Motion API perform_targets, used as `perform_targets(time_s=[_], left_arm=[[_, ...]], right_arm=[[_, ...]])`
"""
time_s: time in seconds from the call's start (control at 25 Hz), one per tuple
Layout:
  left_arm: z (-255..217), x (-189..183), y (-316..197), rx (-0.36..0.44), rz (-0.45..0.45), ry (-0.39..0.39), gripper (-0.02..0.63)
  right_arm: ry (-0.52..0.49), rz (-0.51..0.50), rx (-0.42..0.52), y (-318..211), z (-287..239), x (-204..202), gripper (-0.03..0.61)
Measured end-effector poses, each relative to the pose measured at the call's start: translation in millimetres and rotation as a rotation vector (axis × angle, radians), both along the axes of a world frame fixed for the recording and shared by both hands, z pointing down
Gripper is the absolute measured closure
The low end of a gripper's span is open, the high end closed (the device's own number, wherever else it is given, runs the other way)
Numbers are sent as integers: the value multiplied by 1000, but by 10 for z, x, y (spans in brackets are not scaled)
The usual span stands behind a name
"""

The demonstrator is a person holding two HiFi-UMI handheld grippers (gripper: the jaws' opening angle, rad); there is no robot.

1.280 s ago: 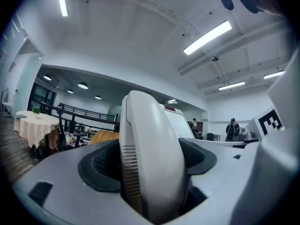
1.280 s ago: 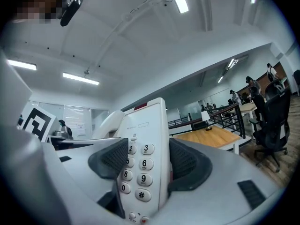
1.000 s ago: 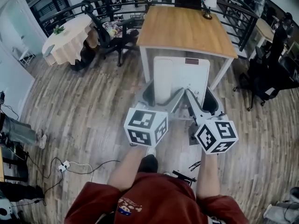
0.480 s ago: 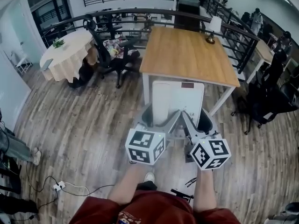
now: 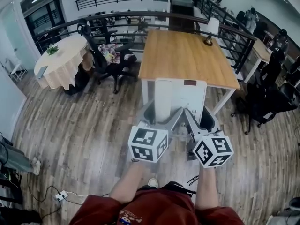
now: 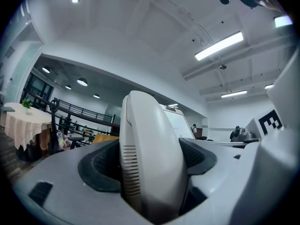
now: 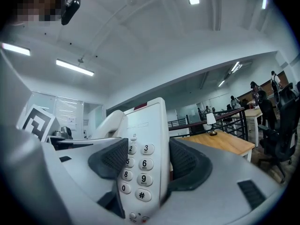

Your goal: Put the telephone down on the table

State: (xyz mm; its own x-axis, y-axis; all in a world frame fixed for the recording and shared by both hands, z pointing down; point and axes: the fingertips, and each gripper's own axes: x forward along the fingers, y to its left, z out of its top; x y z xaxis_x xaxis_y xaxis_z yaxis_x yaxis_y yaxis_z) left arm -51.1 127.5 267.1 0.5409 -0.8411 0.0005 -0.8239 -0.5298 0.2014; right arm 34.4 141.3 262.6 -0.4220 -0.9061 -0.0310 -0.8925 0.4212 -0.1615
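A white telephone (image 5: 179, 99) hangs in the air between both grippers, in front of the near edge of the wooden table (image 5: 187, 53). My left gripper (image 5: 151, 110) is shut on the side that carries the handset (image 6: 149, 158), which fills the gap between its dark pads (image 6: 101, 165). My right gripper (image 5: 205, 119) is shut on the keypad side; its view shows the telephone (image 7: 143, 165) upright with its number keys between the pads (image 7: 187, 165). The far end of the phone overlaps the table's front edge in the head view.
A small lamp (image 5: 208, 32) stands at the table's far right corner. Black office chairs stand to the left (image 5: 105, 55) and right (image 5: 267, 97) of the table. A round cloth-covered table (image 5: 58, 62) is further left. A dark railing (image 5: 122, 18) runs behind.
Both grippers still hold the telephone. It now reaches slightly over the table's near edge, where before it stopped short of it. The head view has shifted a little.
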Motion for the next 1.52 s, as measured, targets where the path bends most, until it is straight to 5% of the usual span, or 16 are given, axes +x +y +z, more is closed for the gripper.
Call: perform_targets(time_s=[0.72,1.52], left_arm=[[134,380,-1202,-20,-2,-40,221],[77,1380,-2872,-28,-19,-58,220]], right_arm=[[-42,-2,-13,-1204,170,379,295],[-60,-19,-17,-2888,126,1383,295]])
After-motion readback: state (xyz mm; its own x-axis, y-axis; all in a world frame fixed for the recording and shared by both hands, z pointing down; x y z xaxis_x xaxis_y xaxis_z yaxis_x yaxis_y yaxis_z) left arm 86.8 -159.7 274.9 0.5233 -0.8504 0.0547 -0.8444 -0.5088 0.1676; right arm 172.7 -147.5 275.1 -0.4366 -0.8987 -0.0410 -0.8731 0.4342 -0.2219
